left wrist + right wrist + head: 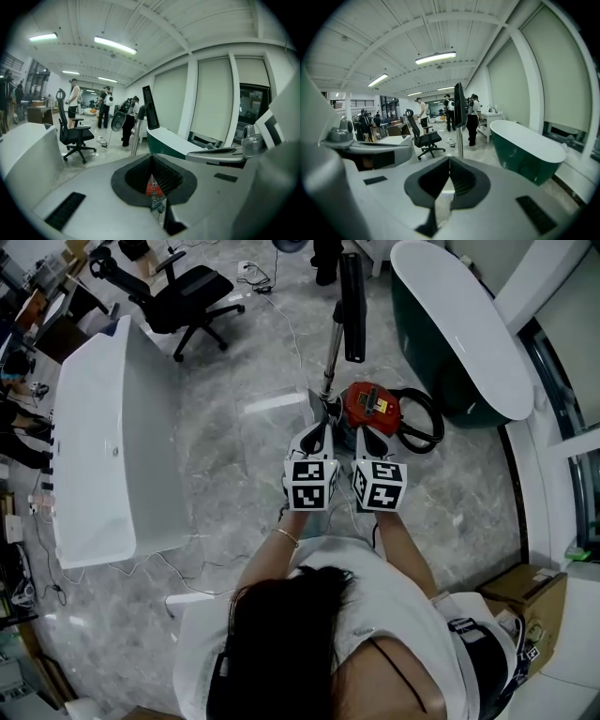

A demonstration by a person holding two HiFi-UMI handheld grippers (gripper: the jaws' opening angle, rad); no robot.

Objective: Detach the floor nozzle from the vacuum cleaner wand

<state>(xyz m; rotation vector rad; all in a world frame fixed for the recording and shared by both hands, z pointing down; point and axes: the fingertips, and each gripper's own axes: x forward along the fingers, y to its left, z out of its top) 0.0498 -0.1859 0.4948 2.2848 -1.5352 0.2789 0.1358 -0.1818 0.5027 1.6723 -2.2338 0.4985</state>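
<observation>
Grey marbled floor [234, 427] spreads under the left gripper [321, 427] and right gripper [362, 435], side by side with jaws closed on nothing, their tips near the red vacuum cleaner [370, 407], whose silver wand [332, 343] stands upright with the long black floor nozzle [352, 306] at its top end.

both forearms stretched forward and close together, left hand-held gripper [320, 416] and right hand-held gripper [364, 435] side by side, nearly touching, marker cubes facing up, both angled slightly downward, jaws of each closed together, nothing between them
</observation>
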